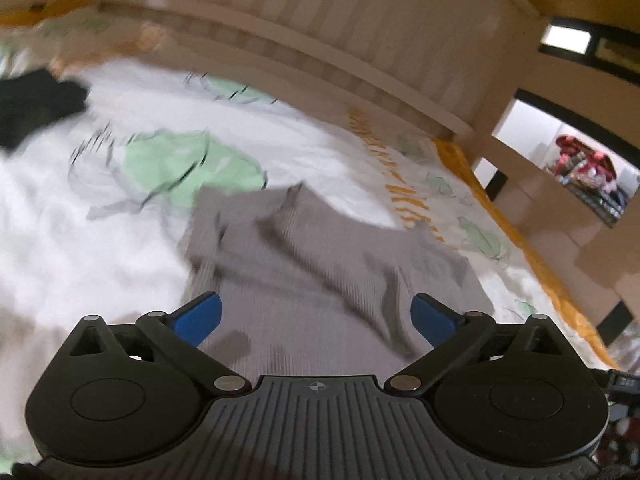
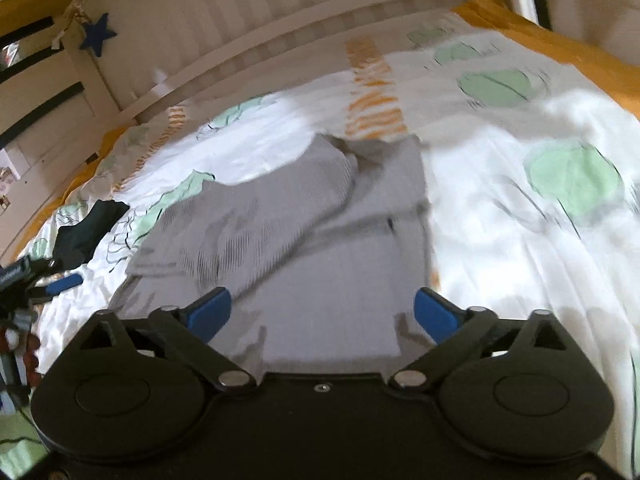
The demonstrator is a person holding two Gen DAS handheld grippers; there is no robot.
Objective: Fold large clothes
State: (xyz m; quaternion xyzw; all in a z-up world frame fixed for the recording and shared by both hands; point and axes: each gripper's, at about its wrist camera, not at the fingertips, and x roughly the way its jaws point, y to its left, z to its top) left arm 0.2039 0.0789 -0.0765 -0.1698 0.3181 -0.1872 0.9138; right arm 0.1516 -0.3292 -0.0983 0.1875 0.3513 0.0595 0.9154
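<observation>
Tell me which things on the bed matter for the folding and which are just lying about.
For the job:
- grey top, partly folded
- left gripper, open, empty
- right gripper, open, empty

Lying about:
- black garment at the bed's edge
- patterned duvet underneath
- blue star on the bed frame

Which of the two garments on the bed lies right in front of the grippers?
The grey ribbed garment, spread on the bedspread. The dark garment lies farther away, off to the left.
</observation>
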